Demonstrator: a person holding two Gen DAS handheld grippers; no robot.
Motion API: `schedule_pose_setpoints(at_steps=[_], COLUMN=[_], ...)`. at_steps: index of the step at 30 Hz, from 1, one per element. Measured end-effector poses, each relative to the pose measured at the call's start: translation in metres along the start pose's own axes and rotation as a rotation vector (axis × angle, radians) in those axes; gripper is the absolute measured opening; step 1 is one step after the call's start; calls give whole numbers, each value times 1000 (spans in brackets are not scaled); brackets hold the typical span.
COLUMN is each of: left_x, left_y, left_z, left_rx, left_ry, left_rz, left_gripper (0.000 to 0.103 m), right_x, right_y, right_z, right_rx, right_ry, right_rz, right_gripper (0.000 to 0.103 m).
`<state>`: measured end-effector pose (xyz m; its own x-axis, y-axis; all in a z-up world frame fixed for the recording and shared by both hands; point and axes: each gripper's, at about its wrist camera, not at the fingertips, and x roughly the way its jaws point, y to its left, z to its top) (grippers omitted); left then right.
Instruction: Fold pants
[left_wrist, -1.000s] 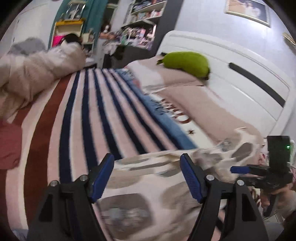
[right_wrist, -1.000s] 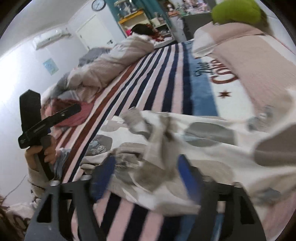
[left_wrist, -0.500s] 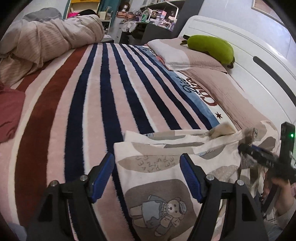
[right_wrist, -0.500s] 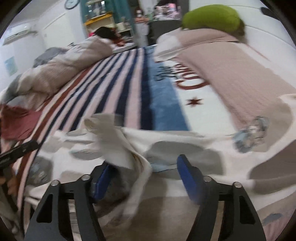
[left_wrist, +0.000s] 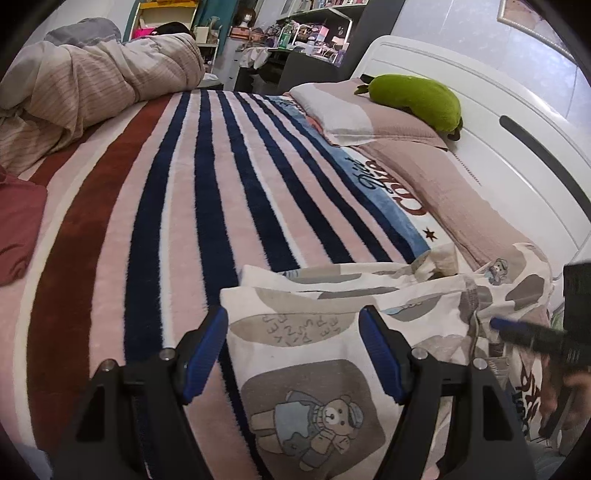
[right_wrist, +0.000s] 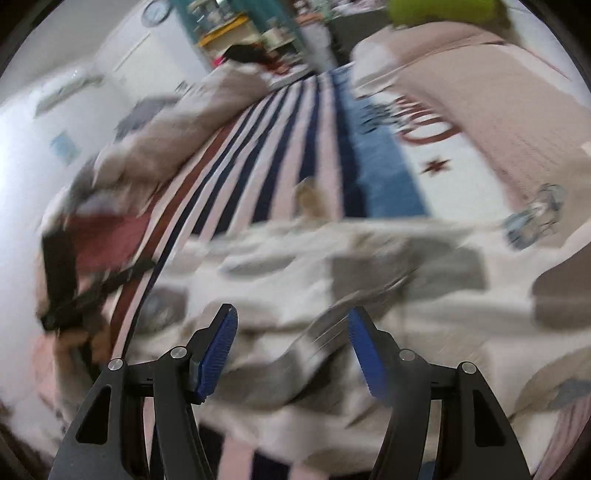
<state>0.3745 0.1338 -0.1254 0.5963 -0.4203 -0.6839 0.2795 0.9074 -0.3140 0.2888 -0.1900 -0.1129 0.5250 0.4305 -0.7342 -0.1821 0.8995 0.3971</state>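
The pants are cream with grey patches and a teddy-bear print, and they lie across the striped bed near its front edge. One end of them spreads flat under my left gripper, which hovers open above the bear print, its pads clear of the cloth. In the blurred right wrist view, my right gripper hangs over rumpled folds of the pants with its jaws apart. Cloth lies between and below the fingers, and neither pad presses on it. Each gripper also shows at the other view's edge: right gripper, left gripper.
A striped blanket covers the bed. A bunched beige duvet lies at the far left, with a dark red cloth near it. Pillows and a green plush sit against the white headboard.
The pants came down from a bunched, lifted state and now lie spread on the bed. The fold that hung in my right gripper dropped out. My left gripper sank closer to the cloth.
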Motion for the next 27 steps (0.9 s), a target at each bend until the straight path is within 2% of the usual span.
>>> schedule_pose_setpoints(at_steps=[1, 3, 5, 7, 8, 10, 11, 14, 16, 17, 19, 24, 25, 27], left_x=[-1, -1, -1, -1, -2, -3, -3, -2, 0, 0, -1, -4, -4, -4], left_y=[1, 1, 2, 2, 2, 1, 1, 0, -2, -2, -3, -2, -1, -1], left_z=[0, 0, 1, 1, 1, 2, 2, 1, 0, 0, 0, 1, 1, 1], left_rx=[-3, -4, -6, -9, -11, -13, -14, -17, -11, -8, -3, -9, -11, -12], left_ry=[-2, -3, -4, -5, -8, -12, -13, -11, -6, -5, -10, -20, -20, -18], left_rz=[0, 9, 22, 14, 3, -7, -9, -17, -16, -13, -11, -18, -24, -29], left_gripper=[70, 70, 70, 70, 70, 70, 70, 70, 70, 70, 70, 70, 70, 70], right_x=[1, 6, 5, 2, -3, -8, -8, 1, 10, 15, 11, -22, -23, -13], right_y=[8, 21, 19, 10, 3, -9, -13, -10, 1, 3, 4, -2, -3, -8], right_z=[-6, -17, -22, -28, -31, -37, -41, -41, -41, -40, -41, -44, -45, -52], right_rx=[-34, -116, -150, -153, -128, -75, -56, -63, -109, -122, -112, -48, -39, -14], right_ry=[15, 39, 25, 18, 15, 19, 27, 35, 24, 34, 32, -41, -32, 51], right_rz=[-18, -121, -240, -335, -355, -337, -298, -200, -206, -231, -256, -259, -258, -255], right_gripper=[59, 59, 59, 59, 59, 59, 58, 48, 26, 2, 2, 1, 1, 2])
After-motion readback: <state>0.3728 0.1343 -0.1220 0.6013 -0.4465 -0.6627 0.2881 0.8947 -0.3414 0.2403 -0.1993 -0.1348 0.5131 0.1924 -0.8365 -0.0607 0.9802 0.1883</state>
